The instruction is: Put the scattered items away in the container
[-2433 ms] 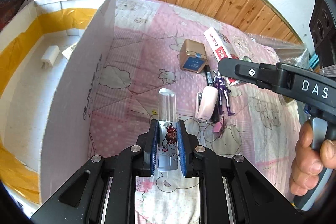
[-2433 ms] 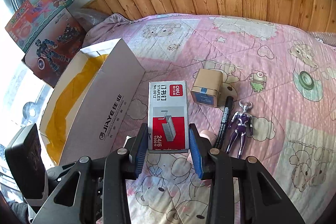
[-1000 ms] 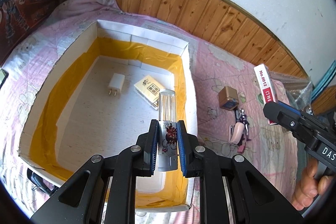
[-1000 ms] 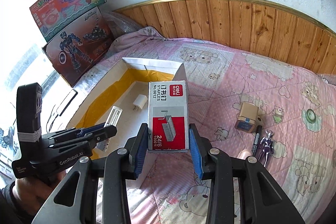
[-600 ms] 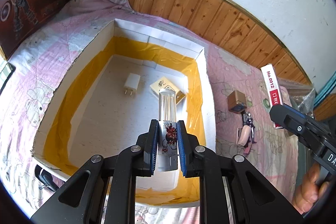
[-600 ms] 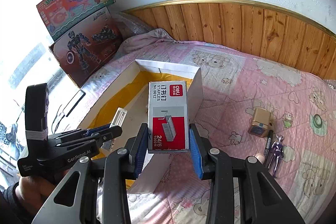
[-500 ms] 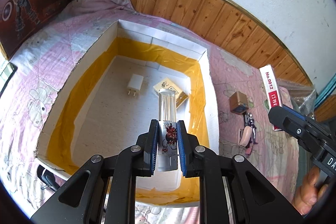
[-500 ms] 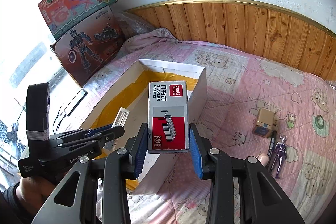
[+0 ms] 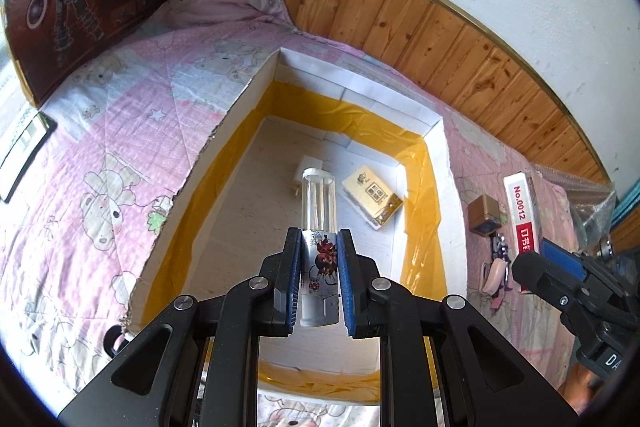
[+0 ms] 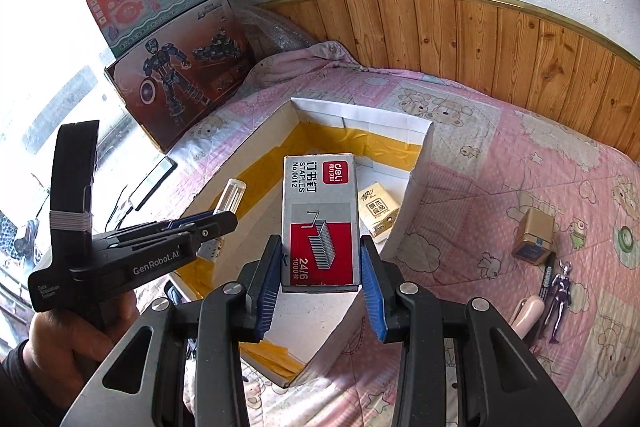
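Red-grey "deli STAPLES No.0012" box (image 10: 319,223)

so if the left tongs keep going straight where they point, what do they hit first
Probably the box floor. The left tongs, shut on the clear tube, aim down into the box, and the tube tip lines up near the white charger, so that may be touched first. Depth is unclear.

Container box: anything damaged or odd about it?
Yes. The white container box has a ragged, torn left wall edge, visible in the left wrist view. Inside, yellow tape lines it, wrinkled in places. Otherwise nothing stands out.
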`<state>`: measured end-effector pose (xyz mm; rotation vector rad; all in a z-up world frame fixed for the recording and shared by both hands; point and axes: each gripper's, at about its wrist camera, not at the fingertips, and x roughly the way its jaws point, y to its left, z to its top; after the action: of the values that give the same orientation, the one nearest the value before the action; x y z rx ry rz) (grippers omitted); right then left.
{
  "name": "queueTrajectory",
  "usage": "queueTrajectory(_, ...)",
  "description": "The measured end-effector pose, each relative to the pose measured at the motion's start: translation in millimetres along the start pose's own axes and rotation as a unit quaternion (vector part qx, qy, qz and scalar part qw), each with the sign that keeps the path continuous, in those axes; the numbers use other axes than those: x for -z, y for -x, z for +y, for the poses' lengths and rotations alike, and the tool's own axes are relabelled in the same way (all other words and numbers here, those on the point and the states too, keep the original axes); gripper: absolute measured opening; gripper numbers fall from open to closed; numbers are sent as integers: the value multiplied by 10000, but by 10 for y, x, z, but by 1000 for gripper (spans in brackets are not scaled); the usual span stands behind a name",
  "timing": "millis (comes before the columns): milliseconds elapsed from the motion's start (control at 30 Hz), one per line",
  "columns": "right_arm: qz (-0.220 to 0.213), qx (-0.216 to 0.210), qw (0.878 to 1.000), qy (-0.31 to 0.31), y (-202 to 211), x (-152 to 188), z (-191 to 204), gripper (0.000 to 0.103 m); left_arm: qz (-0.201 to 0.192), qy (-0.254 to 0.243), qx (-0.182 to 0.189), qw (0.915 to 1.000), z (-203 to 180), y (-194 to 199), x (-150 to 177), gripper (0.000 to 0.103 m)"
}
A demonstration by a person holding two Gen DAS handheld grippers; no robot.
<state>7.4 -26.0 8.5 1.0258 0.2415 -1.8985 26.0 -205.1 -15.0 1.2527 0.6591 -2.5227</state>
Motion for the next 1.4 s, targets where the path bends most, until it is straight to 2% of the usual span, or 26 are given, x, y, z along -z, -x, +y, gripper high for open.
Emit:
queueTrajectory(200, 126, -56, 9999, 12, -127, 12, 86, 39, 123, 43, -62, 9999, 145, -85, -47, 18)
queueTrajectory(500, 371, -530, 9971, -404, -331, -42, 154, 39, 366, 43, 15, 9993, 239, -249, -142, 18)
queueTrajectory(700, 683, -439, 9948, -619, -614, -144, 171, 39, 451, 84, 65, 9989, 254, -290, -190, 18)
queueTrajectory(900, 1022, -675, 9844, -1265, -939, -346, 107, 39, 512, 160, 109, 9985, 337, -284, -221, 18)
queueTrajectory(1067, 1169, -692, 9762, -1692, -1208, -532, 53, 39, 544, 208, 217, 9981, 366, -271, -231, 18)
queueTrajectory(1400, 1526, -555, 9675, -1939, -1829, -758, 69, 39, 616, 290, 344, 9971, 517, -260, -244, 18)
